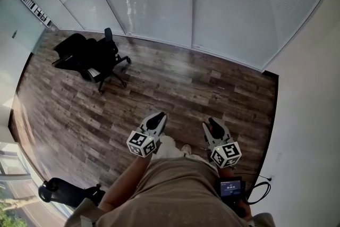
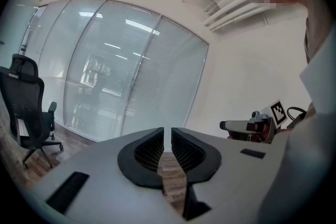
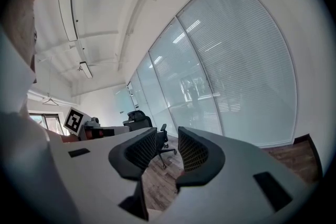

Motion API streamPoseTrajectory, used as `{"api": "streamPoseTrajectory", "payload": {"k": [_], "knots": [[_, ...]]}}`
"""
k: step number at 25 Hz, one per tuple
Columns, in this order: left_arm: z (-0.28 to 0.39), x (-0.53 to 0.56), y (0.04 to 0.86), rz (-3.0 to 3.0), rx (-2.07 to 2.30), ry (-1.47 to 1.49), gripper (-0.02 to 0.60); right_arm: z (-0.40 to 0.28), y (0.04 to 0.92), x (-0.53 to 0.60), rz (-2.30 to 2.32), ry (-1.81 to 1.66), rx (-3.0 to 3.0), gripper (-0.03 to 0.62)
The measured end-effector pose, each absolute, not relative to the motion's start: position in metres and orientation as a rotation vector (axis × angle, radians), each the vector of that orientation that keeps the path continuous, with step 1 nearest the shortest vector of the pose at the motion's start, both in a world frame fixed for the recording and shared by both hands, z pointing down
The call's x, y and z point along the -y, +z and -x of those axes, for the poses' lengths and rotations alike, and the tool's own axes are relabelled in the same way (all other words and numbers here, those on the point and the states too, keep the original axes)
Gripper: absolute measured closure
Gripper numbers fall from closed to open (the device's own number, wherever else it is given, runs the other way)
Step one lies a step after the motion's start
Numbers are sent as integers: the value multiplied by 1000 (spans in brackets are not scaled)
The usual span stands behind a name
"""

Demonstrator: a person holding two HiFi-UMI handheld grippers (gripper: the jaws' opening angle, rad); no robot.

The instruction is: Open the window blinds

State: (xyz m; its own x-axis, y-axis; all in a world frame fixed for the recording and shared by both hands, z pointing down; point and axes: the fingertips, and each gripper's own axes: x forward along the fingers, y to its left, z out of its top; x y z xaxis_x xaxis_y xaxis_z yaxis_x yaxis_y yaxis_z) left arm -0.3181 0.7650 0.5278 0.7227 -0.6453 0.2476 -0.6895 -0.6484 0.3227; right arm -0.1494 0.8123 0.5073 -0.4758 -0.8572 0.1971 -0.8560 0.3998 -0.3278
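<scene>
**Two empty tools: left gripper and right gripper well short of the closed window blinds**

Both are held just in front of the person's waist, side by side and apart from each other, aimed roughly level toward the glazed wall. In the left gripper view the jaws stand together, with only a thin slit between the ribbed pads and nothing in it. In the right gripper view the jaws stand apart; only the floor and a distant office chair show through the gap, so this one carries nothing either.

Between the person and the glass lies a bare stretch of wooden floor. The chair stands off to the left, and a white wall closes the right side.

By my reading the task has not really begun. The slats look shut, a pale sheet across the panes, and neither tool is near them. The approach, finding the control, and the opening itself are all left. No cord or wand can be made out from here.

Each blind hangs as a tall panel from ceiling to floor, facing the room. Its slats lie level, their long axis running sideways along the curved wall.
</scene>
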Motion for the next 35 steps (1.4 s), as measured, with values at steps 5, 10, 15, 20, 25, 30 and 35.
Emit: {"api": "streamPoseTrajectory", "payload": {"k": [5, 10, 15, 20, 25, 30, 35], "knots": [[307, -759, 530, -2531, 1014, 186, 545, 138, 511, -809, 1607, -647, -2588, 474], [302, -737, 535, -2529, 993, 204, 544, 134, 519, -788, 1620, -676, -2563, 475], [300, -698, 549, -2523, 968, 211, 544, 132, 526, -750, 1635, -676, -2555, 474], [292, -629, 549, -2530, 947, 209, 545, 121, 524, -685, 1662, -670, -2542, 474], [286, -551, 542, -2543, 905, 213, 544, 120, 520, -610, 1690, -686, -2513, 474], [281, -479, 536, -2576, 847, 227, 545, 126, 516, -537, 1712, -682, -2495, 474], [287, -415, 536, -2600, 812, 220, 545, 139, 521, -476, 1726, -690, -2485, 475]]}}
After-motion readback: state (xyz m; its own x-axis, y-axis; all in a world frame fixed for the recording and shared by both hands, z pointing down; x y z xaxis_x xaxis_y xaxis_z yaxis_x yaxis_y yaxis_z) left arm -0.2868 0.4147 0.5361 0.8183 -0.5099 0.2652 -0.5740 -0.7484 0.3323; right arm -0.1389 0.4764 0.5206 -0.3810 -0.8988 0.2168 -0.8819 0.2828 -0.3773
